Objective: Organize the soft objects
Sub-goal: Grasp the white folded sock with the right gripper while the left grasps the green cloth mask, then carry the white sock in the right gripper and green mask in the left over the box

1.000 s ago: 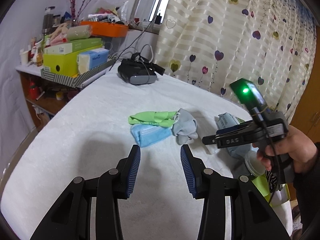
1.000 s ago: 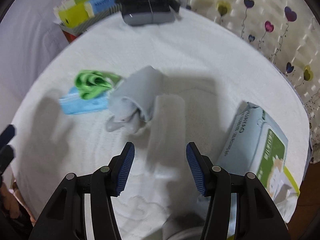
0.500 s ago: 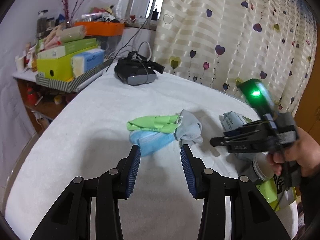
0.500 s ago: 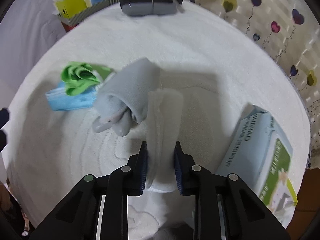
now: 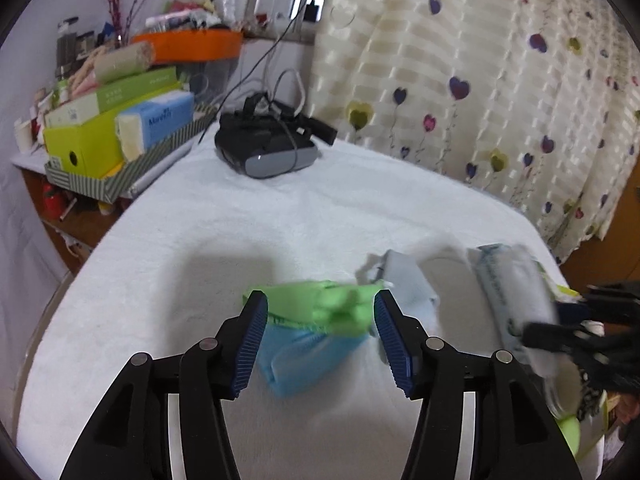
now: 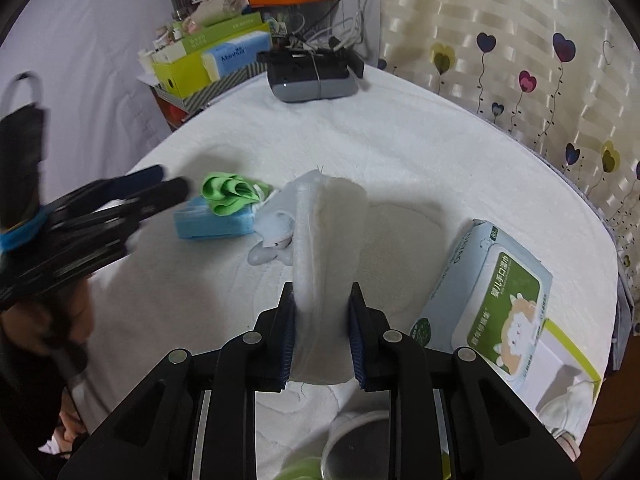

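1. Surface: a round table (image 6: 400, 148) under a white fleecy cover, with a cream curtain (image 5: 480, 80) printed with hearts behind it.
2. My right tongs (image 6: 322, 332): pinched tight on a fold of white fleecy cloth (image 6: 332, 232), which stands up between the blue pads (image 6: 286, 340) clear of the table.
3. My left tongs (image 5: 320, 340): jaws just spread wide, gripping nothing; between the tips I see a crumpled bright green cloth (image 5: 320, 308) lying on top of a folded light blue cloth (image 5: 304, 360).
4. Just right of those two, touching them: a bunched pale grey sock (image 6: 272, 232).
5. Further right, near the table edge: a pale blue and green soft pack of wet wipes (image 6: 488, 300), lying flat.
6. Far side of the table: a black and grey headset (image 5: 268, 148) with cables.
7. Beyond, left: a shelf stacked with green and blue boxes (image 5: 120, 120).
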`<state>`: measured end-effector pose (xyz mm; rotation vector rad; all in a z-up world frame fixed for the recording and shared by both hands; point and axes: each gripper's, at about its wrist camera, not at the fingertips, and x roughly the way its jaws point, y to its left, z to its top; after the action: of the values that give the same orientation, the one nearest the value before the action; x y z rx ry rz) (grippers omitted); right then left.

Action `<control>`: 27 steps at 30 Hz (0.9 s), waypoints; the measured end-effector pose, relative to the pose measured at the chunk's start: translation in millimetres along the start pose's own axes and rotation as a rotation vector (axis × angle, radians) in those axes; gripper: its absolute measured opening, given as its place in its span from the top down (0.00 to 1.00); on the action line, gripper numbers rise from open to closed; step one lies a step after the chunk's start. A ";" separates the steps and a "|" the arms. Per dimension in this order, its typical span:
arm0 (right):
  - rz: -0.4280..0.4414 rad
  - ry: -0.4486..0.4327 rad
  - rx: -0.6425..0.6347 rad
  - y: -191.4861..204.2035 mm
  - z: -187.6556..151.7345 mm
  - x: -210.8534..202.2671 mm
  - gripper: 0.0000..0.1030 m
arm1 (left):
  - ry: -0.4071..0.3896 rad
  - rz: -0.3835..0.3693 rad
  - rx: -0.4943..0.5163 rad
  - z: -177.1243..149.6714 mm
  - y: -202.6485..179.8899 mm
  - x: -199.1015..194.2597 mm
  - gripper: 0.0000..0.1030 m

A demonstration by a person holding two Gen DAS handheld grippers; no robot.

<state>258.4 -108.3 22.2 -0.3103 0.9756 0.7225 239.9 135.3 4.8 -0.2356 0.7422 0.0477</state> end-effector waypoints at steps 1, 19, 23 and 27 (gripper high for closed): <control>0.003 -0.004 0.000 -0.2 0.5 -0.6 0.76 | 0.013 0.020 -0.005 1.9 1.6 9.3 0.46; 0.054 -0.019 0.013 -13.2 -5.3 1.4 0.76 | 0.097 -0.001 0.021 -4.5 -1.2 52.8 0.93; 0.057 -0.037 0.011 -10.7 -7.6 -6.7 0.76 | 0.059 -0.012 0.014 -5.4 -1.5 33.6 0.95; 0.066 -0.069 0.016 -6.7 -11.1 -18.3 0.76 | 0.015 -0.029 -0.006 -8.3 -0.3 7.3 0.95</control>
<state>249.3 -126.9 31.1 -0.2388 0.9287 0.7803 239.9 132.8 -6.0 -0.2528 0.7532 0.0203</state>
